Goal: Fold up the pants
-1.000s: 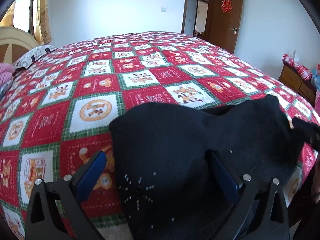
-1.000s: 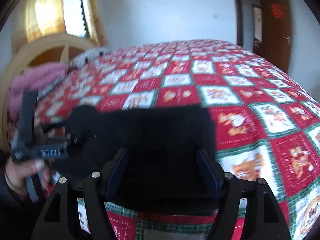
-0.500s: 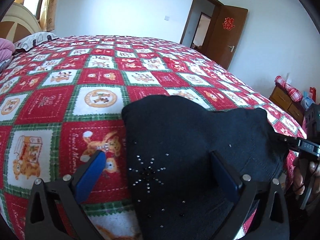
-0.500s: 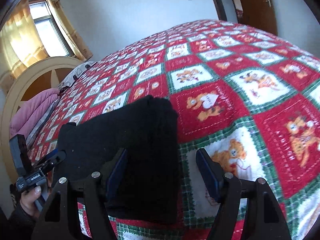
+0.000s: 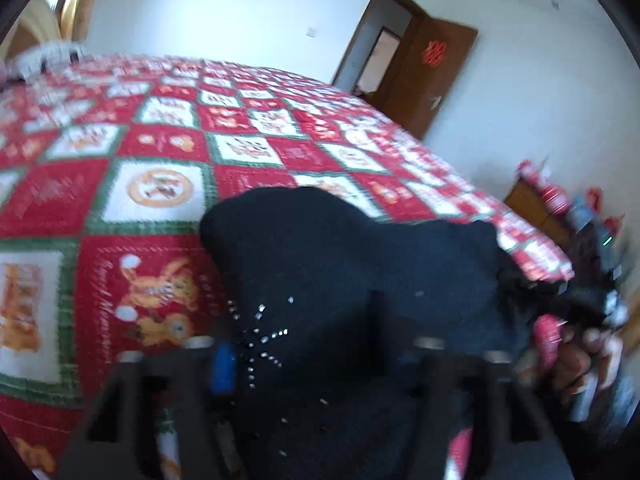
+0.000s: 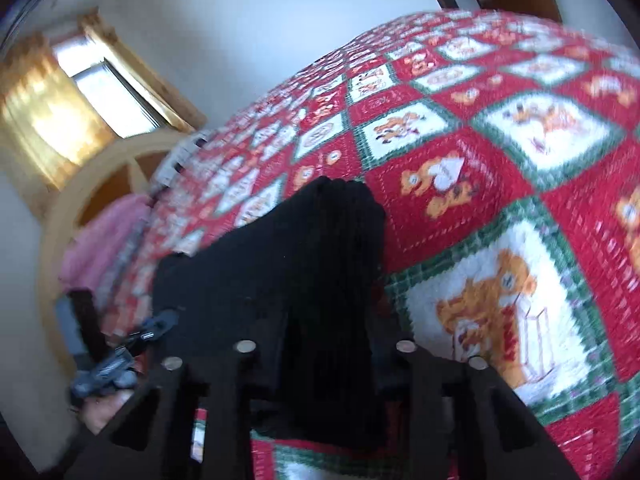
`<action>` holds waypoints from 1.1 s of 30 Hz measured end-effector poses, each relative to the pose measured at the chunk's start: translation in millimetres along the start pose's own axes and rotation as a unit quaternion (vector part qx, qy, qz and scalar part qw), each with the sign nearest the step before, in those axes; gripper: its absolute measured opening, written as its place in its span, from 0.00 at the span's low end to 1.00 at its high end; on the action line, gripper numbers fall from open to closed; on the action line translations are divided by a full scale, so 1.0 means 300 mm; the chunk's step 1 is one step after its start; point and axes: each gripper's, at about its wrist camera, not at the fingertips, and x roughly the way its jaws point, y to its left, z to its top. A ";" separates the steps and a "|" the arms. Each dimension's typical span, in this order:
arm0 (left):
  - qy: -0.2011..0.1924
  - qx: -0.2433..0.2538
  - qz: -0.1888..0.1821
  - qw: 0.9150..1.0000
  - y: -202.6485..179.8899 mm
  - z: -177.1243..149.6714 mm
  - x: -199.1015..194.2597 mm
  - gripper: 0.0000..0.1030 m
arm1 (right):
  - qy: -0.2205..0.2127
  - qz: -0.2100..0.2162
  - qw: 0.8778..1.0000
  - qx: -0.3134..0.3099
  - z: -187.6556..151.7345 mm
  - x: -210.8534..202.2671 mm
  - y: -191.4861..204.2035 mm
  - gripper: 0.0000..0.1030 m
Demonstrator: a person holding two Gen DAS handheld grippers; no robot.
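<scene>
Folded pants [image 5: 352,280] lie on the quilt [image 5: 160,152] at the bed's near edge, left gripper [image 5: 300,364] over one end, right gripper [image 6: 324,360] over the other, headboard [image 6: 80,208] and window [image 6: 108,96] far left, door [image 5: 424,76] behind.

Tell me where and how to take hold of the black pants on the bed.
Grip the black pants at the two near corners of the folded bundle, coming from the bed's near edge. The fabric overhangs the quilt there, so the jaws can slip over and under it.
</scene>
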 end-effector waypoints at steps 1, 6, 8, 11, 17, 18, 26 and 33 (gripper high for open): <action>0.002 -0.008 -0.007 1.000 0.006 0.000 0.001 0.35 | -0.002 0.000 1.000 -0.004 -0.003 -0.003 0.007 0.27; -0.017 -0.016 -0.001 1.000 0.006 0.007 -0.039 0.15 | -0.030 -0.009 0.998 -0.059 -0.007 -0.042 0.121 0.26; -0.032 -0.027 -0.009 0.999 0.025 0.024 -0.072 0.13 | -0.037 -0.005 0.997 -0.074 0.003 -0.057 0.158 0.25; -0.043 -0.036 -0.016 0.998 0.056 0.052 -0.114 0.13 | -0.033 0.012 0.996 -0.085 0.037 -0.050 0.212 0.25; -0.078 -0.049 0.016 0.996 0.160 0.106 -0.218 0.12 | -0.006 0.035 0.992 -0.124 0.147 0.084 0.366 0.25; -0.086 -0.052 0.026 0.995 0.186 0.116 -0.247 0.12 | -0.001 0.042 0.991 -0.130 0.165 0.115 0.402 0.25; -0.129 -0.069 0.093 0.985 0.360 0.169 -0.390 0.12 | 0.034 0.090 0.979 -0.180 0.237 0.356 0.694 0.25; -0.141 -0.086 0.148 0.975 0.535 0.171 -0.447 0.12 | 0.071 0.120 0.970 -0.197 0.243 0.591 0.889 0.25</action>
